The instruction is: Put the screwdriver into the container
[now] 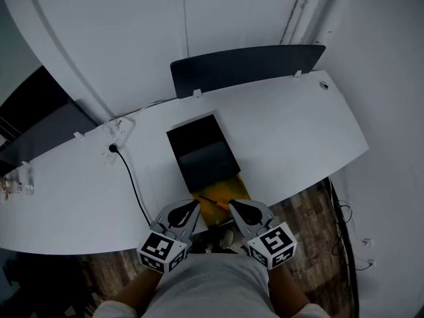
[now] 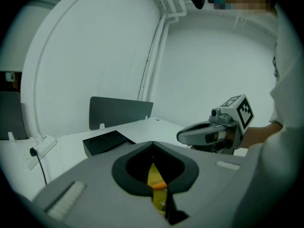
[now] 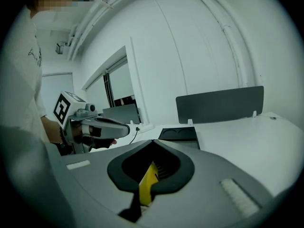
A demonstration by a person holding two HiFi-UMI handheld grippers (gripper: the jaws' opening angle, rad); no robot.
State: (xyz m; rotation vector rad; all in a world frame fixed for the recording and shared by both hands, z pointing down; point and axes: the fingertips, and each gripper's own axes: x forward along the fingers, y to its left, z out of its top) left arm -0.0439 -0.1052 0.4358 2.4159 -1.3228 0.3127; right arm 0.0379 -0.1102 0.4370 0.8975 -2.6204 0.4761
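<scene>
An orange-handled screwdriver [image 1: 214,201] lies on a yellow pad [image 1: 232,189] at the table's near edge, just in front of the black container [image 1: 202,152]. My left gripper [image 1: 193,206] and right gripper [image 1: 232,206] hover side by side above that edge, one on each side of the screwdriver, both shut and holding nothing. In the left gripper view the jaws [image 2: 152,144] meet, with the yellow pad [image 2: 154,175] and an orange bit [image 2: 159,185] showing through the gap, and the container [image 2: 104,142] ahead. In the right gripper view the closed jaws [image 3: 152,141] frame the pad [image 3: 148,182]; the container [image 3: 179,133] lies beyond.
A dark divider panel [image 1: 245,68] stands along the white table's [image 1: 298,131] far edge. A white power strip [image 1: 118,138] with a black cable [image 1: 134,189] lies left of the container. Small items [image 1: 13,187] sit at the far left. Wooden floor [image 1: 318,217] shows below.
</scene>
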